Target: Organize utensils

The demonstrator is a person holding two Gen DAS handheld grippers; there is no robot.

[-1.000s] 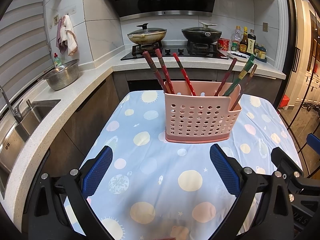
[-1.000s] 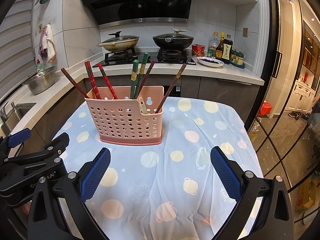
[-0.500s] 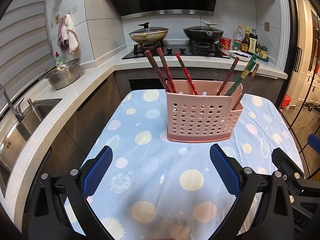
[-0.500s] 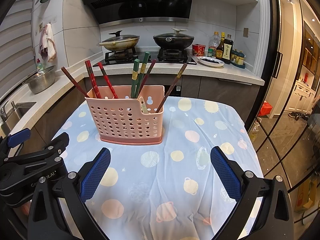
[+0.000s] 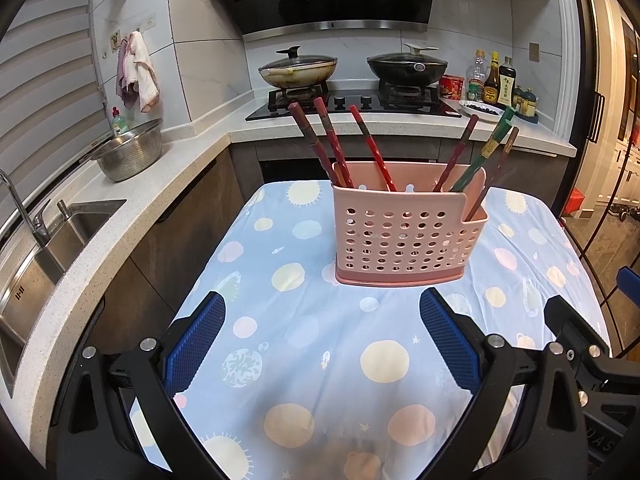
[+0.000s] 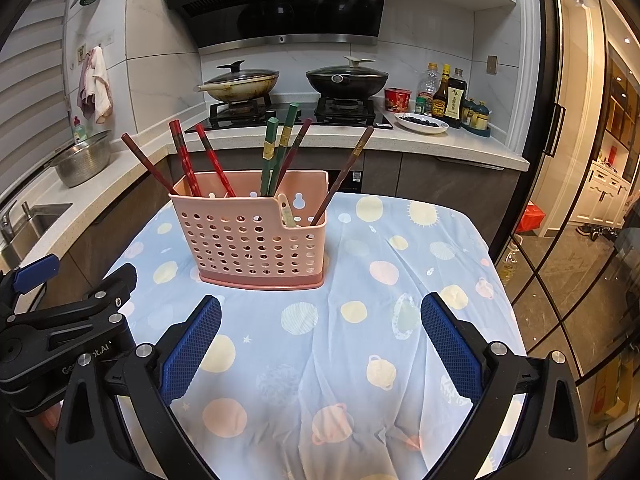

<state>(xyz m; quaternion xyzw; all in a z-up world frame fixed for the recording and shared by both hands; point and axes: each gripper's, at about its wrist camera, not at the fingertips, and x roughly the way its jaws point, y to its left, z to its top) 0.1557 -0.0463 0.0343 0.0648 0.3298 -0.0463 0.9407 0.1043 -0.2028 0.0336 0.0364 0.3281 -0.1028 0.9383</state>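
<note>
Hovering wide open and empty, left tongs [image 5: 322, 334] and right tongs [image 6: 320, 334] face the pink caddy [image 6: 250, 236] at twelve o'clock; pinch one chopstick [image 6: 348, 170] high, lifting along its lean.

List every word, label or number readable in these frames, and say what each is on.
"Ge" and "ot.AI", middle hidden: left gripper body, right wrist view.
"DAS", partial: right gripper body, left wrist view.
Sauce bottles: labels too small to read.
Red tub: print blurred.
Range hood: mark unreadable.
</note>
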